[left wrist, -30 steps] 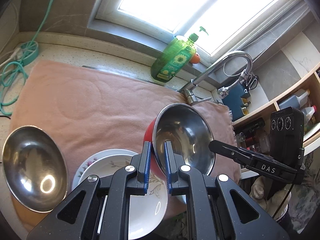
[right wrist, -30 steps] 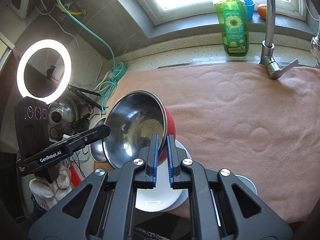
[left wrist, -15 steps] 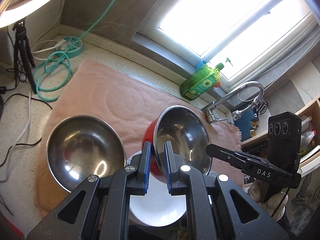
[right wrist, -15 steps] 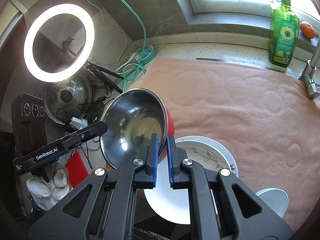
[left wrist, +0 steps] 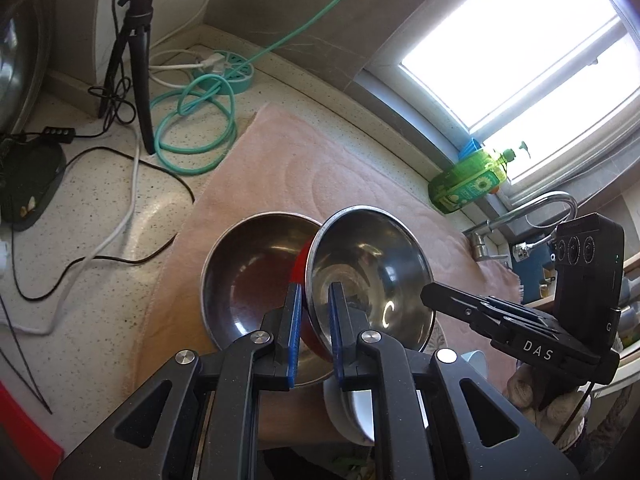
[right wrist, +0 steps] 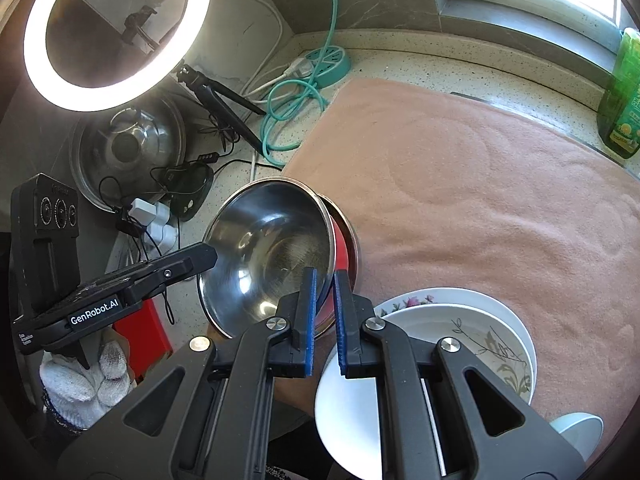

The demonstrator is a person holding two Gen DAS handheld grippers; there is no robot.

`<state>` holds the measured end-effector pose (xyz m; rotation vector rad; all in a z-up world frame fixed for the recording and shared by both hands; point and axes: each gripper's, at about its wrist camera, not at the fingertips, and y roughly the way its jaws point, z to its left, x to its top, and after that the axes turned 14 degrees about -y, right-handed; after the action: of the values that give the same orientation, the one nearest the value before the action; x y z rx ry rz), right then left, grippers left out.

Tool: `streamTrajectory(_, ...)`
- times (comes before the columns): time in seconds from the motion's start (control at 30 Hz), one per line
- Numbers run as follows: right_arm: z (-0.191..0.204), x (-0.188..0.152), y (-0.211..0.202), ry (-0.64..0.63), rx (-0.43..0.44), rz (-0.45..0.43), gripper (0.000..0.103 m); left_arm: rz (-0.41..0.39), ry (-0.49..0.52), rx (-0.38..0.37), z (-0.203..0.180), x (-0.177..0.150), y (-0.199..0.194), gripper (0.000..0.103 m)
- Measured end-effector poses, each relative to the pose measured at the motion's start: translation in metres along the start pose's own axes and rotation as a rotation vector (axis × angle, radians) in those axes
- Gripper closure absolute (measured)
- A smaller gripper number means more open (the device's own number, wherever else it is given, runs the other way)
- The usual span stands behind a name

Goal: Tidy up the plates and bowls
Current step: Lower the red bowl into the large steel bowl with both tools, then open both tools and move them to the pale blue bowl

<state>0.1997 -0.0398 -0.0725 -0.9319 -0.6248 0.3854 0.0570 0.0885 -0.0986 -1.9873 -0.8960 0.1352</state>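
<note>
Pink towel [left wrist: 320, 168] covered the counter; both grippers, left [left wrist: 314, 320] and right [right wrist: 323, 312], clamped the red-sided steel bowl [left wrist: 372, 268] over a second steel bowl [left wrist: 248, 276] (white plates [right wrist: 480, 320] just beside)

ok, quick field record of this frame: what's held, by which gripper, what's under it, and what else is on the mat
held: red-sided steel bowl, tilted
left gripper: shut on its rim
right gripper: shut on the opposite rim
below: second steel bowl on the pink mat; contact unclear
also on mat: stacked white plates, floral print
behind mat: green soap bottle
</note>
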Motion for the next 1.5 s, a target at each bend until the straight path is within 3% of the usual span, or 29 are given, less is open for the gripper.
streamTrajectory(0.43,0.001,0.001,0.046,-0.018,-0.019,0.076,0.095,0.035,-0.015,0.092,0.028,0.002,0.024,0.092)
streamTrajectory(0.6,0.008,0.003,0.055,-0.070,-0.067,0.097,0.094,0.025,0.005,0.123,0.027,0.004,0.027,0.092)
streamTrajectory(1.5,0.009,0.007,0.071,-0.107,-0.089,0.140,0.091,0.047,0.014,0.167,0.033,0.006,0.039,0.092)
